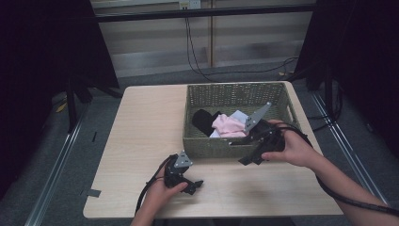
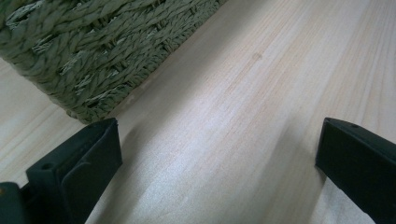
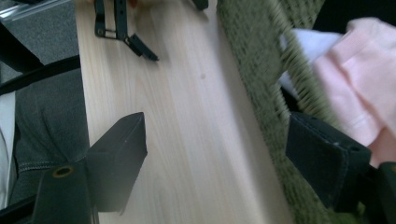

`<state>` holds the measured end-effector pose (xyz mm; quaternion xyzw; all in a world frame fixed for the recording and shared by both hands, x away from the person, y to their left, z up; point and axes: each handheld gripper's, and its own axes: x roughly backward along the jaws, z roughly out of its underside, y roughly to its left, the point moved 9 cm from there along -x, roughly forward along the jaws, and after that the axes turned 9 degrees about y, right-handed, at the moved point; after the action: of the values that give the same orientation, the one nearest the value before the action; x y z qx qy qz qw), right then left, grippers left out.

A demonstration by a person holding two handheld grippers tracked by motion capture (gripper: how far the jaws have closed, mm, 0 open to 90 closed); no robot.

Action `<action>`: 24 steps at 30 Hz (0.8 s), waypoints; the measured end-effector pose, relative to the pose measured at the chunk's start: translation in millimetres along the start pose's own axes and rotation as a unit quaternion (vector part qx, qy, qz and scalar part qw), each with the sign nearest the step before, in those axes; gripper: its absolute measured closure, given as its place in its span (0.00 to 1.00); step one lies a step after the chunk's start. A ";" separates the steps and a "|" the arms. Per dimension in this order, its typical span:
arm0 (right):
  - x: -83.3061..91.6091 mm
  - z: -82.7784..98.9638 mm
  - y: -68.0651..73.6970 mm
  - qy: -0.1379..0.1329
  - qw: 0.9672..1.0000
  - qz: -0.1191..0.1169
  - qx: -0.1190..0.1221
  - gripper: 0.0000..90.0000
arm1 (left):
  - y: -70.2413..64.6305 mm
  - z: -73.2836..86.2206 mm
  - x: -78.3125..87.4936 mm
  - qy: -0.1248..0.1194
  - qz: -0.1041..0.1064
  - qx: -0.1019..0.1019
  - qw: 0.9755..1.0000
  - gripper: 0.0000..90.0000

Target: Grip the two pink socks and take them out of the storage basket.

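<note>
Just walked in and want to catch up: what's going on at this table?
A person holds a hand-held gripper in each hand beside a woven green basket of clothes: pink, black and white pieces. The right hand-held gripper is open, straddling the basket's front wall. The left hand-held gripper is open and empty, low over the wooden table near the basket's corner.

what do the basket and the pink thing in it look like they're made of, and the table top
Basket: olive-green woven fibre, likely seagrass or twisted paper cord; twisted strands show in the left gripper view, matte. Pink thing: soft cloth, perhaps knit or fleece, going by its folds. Table top: pale wood or wood-look laminate, with straight grain lines and a slight sheen.
</note>
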<state>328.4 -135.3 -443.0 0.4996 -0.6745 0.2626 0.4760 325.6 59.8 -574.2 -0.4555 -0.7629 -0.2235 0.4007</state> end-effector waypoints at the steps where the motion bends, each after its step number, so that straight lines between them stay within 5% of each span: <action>1: 2.4 -2.7 -1.7 -0.002 1.000 -0.002 -0.003 0.24 | 0.0 0.0 0.0 0.000 0.000 0.000 1.000 0.00; 8: 13.6 -13.4 -20.7 -0.001 1.000 0.006 -0.022 0.24 | 0.0 0.0 0.0 0.000 0.000 0.000 1.000 0.00; 18: 13.2 -24.5 -75.6 0.004 0.997 0.038 -0.067 0.26 | -0.5 -0.8 -0.3 -0.004 0.000 0.005 1.000 0.00; 24: 0.0 -28.0 -110.7 -0.005 0.992 0.049 -0.116 0.29 | -0.6 -0.7 -0.2 -0.003 0.002 0.004 1.000 0.00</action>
<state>441.3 -152.3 -445.0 0.4082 -0.7265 0.2032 0.5141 325.4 58.9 -574.0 -0.4558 -0.7644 -0.2180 0.4006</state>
